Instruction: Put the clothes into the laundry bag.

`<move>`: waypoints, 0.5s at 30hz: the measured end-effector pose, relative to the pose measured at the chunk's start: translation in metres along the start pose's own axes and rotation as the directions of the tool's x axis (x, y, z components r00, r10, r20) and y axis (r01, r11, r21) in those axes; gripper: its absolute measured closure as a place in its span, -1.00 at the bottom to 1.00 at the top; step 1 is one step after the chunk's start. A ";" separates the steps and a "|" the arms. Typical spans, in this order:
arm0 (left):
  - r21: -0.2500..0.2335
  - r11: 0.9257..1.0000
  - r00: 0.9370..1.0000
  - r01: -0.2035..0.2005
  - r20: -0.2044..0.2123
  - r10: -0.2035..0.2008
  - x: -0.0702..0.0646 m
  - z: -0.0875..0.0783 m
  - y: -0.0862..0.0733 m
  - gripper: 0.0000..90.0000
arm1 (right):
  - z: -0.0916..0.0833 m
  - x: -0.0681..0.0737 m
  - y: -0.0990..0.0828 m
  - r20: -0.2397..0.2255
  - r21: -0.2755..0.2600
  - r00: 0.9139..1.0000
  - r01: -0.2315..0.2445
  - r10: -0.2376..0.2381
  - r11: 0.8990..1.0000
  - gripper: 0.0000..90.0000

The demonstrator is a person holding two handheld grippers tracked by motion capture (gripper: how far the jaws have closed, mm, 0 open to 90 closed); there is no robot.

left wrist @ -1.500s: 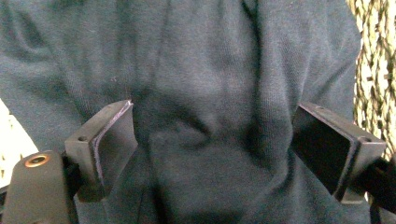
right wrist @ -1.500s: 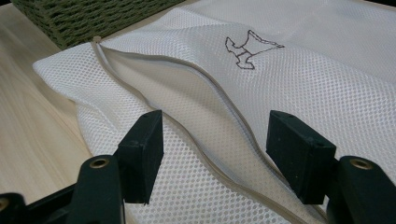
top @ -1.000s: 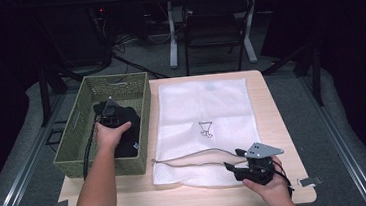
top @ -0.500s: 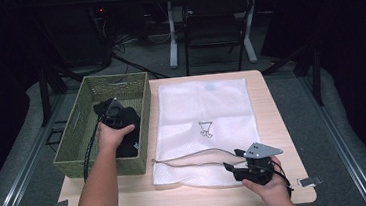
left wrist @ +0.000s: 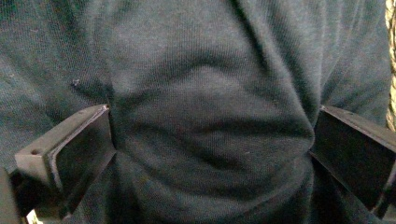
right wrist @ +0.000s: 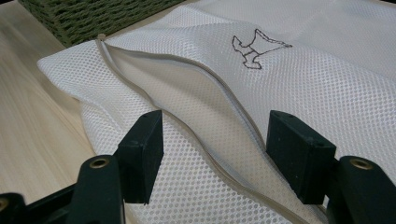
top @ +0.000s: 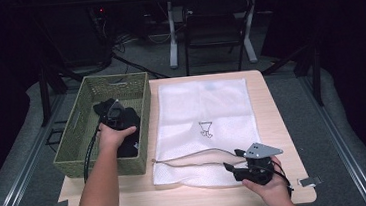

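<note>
Both wide-apart jaws of the left gripper (left wrist: 210,154) flank bunched dark cloth (left wrist: 201,93), pressing into it.

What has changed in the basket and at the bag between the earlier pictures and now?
The left gripper in the basket has just opened its jaws wide; the dark cloth bulges between them, not yet pinched. The left hand barely shifted. The right gripper stayed open at the bag's open zipper edge, and the bag and basket lie as before.
</note>
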State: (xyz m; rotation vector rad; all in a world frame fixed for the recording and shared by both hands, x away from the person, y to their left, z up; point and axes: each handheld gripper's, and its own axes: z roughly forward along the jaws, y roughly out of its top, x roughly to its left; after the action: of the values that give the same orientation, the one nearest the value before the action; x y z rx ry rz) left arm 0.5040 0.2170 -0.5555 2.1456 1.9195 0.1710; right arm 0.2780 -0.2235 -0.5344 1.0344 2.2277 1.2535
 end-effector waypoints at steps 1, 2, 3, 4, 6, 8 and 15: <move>-0.002 1.000 1.000 -0.001 -0.002 0.001 0.000 0.000 0.000 -1.00 | 0.000 0.000 0.000 -0.001 0.000 1.000 0.002 -0.002 1.000 -0.19; -0.003 1.000 1.000 -0.005 -0.006 0.005 0.000 0.001 0.000 -1.00 | 0.000 0.000 0.000 -0.001 0.001 1.000 0.001 -0.001 1.000 -0.19; 0.000 1.000 1.000 -0.009 -0.010 0.009 -0.001 0.001 -0.001 -1.00 | 0.000 0.000 0.000 -0.002 0.002 1.000 0.003 -0.003 1.000 -0.19; 0.000 1.000 1.000 -0.008 -0.011 0.008 0.000 0.001 -0.001 -1.00 | 0.001 0.000 0.000 -0.001 0.003 1.000 0.003 -0.003 1.000 -0.19; 0.000 1.000 1.000 -0.002 -0.018 0.002 -0.001 0.001 -0.001 -1.00 | 0.001 0.000 0.000 0.001 0.006 1.000 -0.001 0.001 1.000 -0.19; -0.003 1.000 1.000 0.000 -0.021 0.000 -0.002 0.002 -0.001 -1.00 | 0.000 0.000 -0.001 0.001 0.006 1.000 -0.001 0.001 1.000 -0.19; -0.006 1.000 0.999 -0.021 -0.037 0.021 -0.001 0.002 -0.001 -0.99 | -0.001 -0.002 -0.001 0.007 0.003 1.000 -0.001 0.001 1.000 -0.19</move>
State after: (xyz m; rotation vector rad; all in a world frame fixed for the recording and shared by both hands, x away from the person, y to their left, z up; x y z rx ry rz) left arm 0.5036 0.2157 -0.5578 2.1739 1.9145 0.2219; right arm 0.2779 -0.2259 -0.5351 1.0400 2.2254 1.2455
